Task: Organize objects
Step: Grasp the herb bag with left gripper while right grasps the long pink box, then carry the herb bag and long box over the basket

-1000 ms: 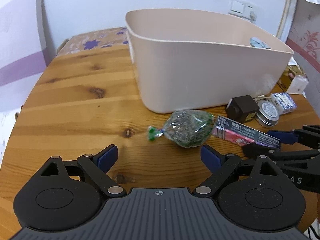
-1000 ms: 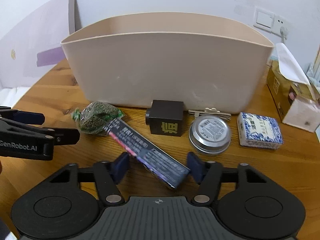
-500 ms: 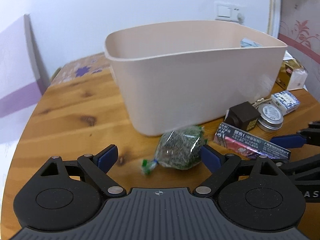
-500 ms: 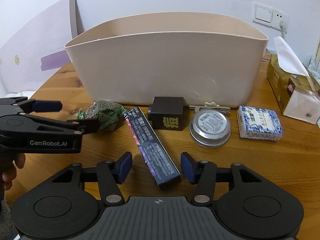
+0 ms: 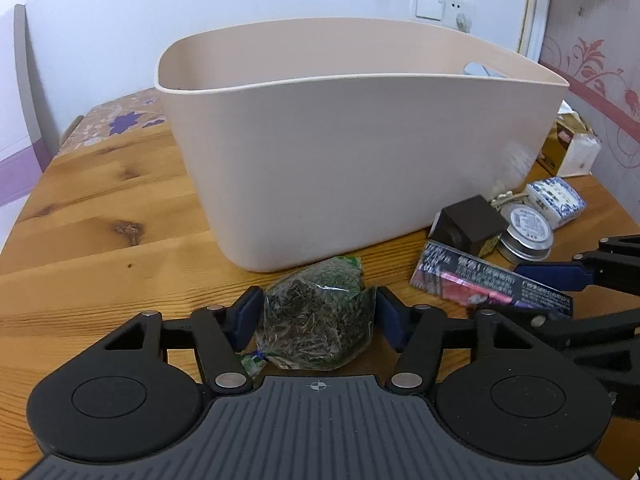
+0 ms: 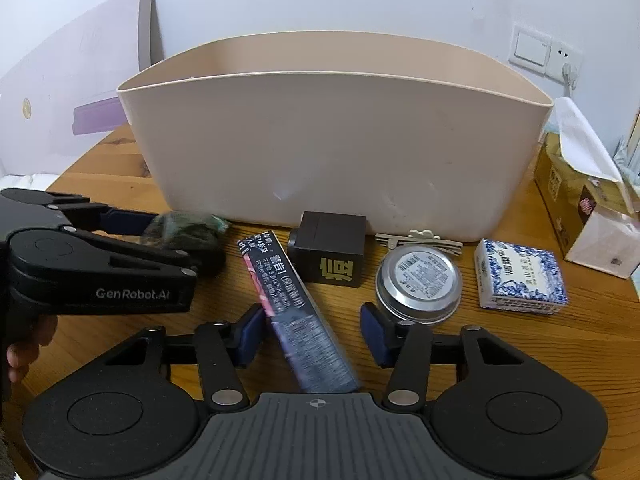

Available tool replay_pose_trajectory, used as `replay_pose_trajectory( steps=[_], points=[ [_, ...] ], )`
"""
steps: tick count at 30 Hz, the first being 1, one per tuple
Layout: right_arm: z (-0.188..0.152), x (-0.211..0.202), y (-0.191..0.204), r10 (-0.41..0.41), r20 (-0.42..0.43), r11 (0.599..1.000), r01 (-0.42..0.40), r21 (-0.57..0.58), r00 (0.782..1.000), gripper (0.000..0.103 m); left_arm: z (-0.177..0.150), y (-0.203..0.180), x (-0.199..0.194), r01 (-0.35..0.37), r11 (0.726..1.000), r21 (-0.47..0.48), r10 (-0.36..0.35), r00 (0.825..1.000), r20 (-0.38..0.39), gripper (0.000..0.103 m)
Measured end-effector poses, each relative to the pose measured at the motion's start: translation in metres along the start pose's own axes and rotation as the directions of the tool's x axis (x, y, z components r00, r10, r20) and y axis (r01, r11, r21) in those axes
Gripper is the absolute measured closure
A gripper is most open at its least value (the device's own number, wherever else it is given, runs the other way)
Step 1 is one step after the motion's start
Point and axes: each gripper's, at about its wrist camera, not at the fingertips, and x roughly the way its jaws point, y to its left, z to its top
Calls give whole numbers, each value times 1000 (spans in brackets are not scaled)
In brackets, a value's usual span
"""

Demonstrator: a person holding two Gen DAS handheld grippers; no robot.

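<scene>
A clear bag of dried green herbs (image 5: 318, 318) lies on the wooden table (image 5: 100, 240) in front of a beige plastic bin (image 5: 352, 152). My left gripper (image 5: 316, 314) is shut on the bag, pads pressing both its sides. It also shows in the right wrist view (image 6: 180, 232). My right gripper (image 6: 314, 330) straddles a long dark box with pink print (image 6: 292, 304). Its left pad touches the box and its right pad stands apart, so it is open. The long box also shows in the left wrist view (image 5: 488, 286).
In front of the bin (image 6: 340, 148) stand a dark brown cube box (image 6: 330, 254), a round silver tin (image 6: 418, 282), a blue-and-white patterned box (image 6: 520, 276) and pale clips (image 6: 420, 238). A tissue box (image 6: 584, 200) stands at the right.
My left gripper moved forward and closed on the herb bag. My right gripper moved forward over the long box and narrowed its jaws.
</scene>
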Motion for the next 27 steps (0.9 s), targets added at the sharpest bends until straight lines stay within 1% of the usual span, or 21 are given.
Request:
replay_pose_trajectory(
  steps=[1,2,4,7,11,14,16,20,24,27],
  points=[
    [-1,-1,-2,3,1,1000,-3,1,1000,60,0,0,0,-1,1000,-3,1,1000,-3,42],
    [-1,-2,-4,15,0,1000,-15,13,1000,65,-1,1,-1,-4,1000,-8,4,1000,-6,43],
    [-1,-5,-10,33,-2,999,-33,43,999,68,-3,4,-5,-17,999,-32,17,1000,-9,44],
    [0,-7,-13,56,-9,996,-56,63,998,73,-9,5,-11,-17,998,-56,17,1000,-12,45],
    [-3,-12,-6,60,-20,997,-59,51,998,78,-12,4,-22,-41,999,-36,41,999,-6,45],
    [-3,-22,0,52,-15,999,-52,11,999,80,-13,4,-33,-59,998,-18,59,998,9,45],
    [-2,-28,1,52,-3,999,-52,-1,999,80,-12,5,-39,-62,998,-22,62,998,15,45],
    [1,-42,-2,57,31,998,-57,6,998,80,-11,7,-50,-34,999,-40,35,999,8,45],
    [2,-58,-6,70,60,997,-72,25,996,80,-10,5,-63,-38,999,-33,40,999,37,45],
    [4,-69,-9,59,84,998,-62,32,995,80,-6,5,-74,-30,999,-40,32,998,62,45]
  ],
)
